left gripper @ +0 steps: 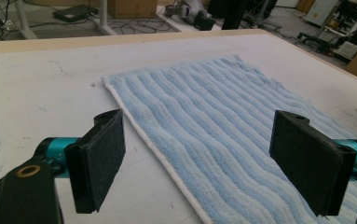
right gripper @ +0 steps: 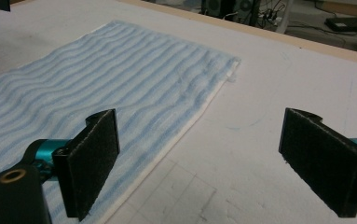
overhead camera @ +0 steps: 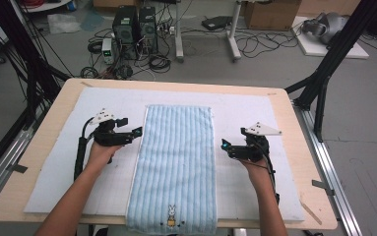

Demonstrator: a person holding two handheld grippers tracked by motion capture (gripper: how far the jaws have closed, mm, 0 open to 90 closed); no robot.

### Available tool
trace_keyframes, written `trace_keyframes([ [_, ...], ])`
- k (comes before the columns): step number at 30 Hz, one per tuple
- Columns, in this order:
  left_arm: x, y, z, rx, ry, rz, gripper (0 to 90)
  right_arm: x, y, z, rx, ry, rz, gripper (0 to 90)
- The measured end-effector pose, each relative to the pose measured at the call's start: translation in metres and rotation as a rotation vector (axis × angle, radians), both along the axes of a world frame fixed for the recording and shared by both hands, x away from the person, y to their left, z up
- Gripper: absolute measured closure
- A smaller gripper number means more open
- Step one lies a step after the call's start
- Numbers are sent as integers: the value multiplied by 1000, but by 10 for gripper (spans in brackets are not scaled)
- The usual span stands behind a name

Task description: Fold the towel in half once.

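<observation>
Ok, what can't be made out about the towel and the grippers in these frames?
- Light blue striped terry towel: near end hangs over the table edge in the high view, cut off by the frame bottom.
- Its rabbit emblem: too small for detail.
- Right gripper and left gripper: bodies cut off at the frame bottom.

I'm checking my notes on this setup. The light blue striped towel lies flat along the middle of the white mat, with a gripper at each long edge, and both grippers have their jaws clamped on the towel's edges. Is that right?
Not quite. The towel lies flat on the white mat as you say, but the left gripper and right gripper both have their jaws open, gripping nothing. The left and right gripper views show it.
</observation>
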State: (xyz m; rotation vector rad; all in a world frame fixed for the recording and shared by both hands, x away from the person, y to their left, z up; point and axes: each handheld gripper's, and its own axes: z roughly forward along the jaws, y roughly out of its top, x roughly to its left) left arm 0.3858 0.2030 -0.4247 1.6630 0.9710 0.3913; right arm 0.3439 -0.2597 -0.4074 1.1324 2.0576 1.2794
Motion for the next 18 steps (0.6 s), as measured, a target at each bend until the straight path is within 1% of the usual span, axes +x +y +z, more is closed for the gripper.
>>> trace_keyframes([
  [2,2,0,0,-6,13,10,187,1,0,0,3,-1,0,114],
  [7,9,2,0,13,51,34,188,0,1,-1,0,11,2,115],
  [8,11,2,1,8,50,35,191,0,1,-1,1,13,3,115],
  [9,14,2,1,-1,65,33,216,0,1,-1,1,14,5,114],
  [10,16,1,1,11,73,34,231,0,1,-1,-2,14,5,115],
  [13,22,-4,1,33,80,42,243,1,2,-2,-9,16,13,115],
  [15,25,-6,1,54,85,55,244,0,2,-3,-8,27,16,115],
  [16,28,-8,0,59,83,73,247,0,2,-3,-11,25,17,115],
  [17,31,-9,-2,47,85,74,263,0,2,-3,-14,29,19,115],
  [18,34,-10,-4,44,111,69,281,0,2,-3,-12,30,18,115],
])
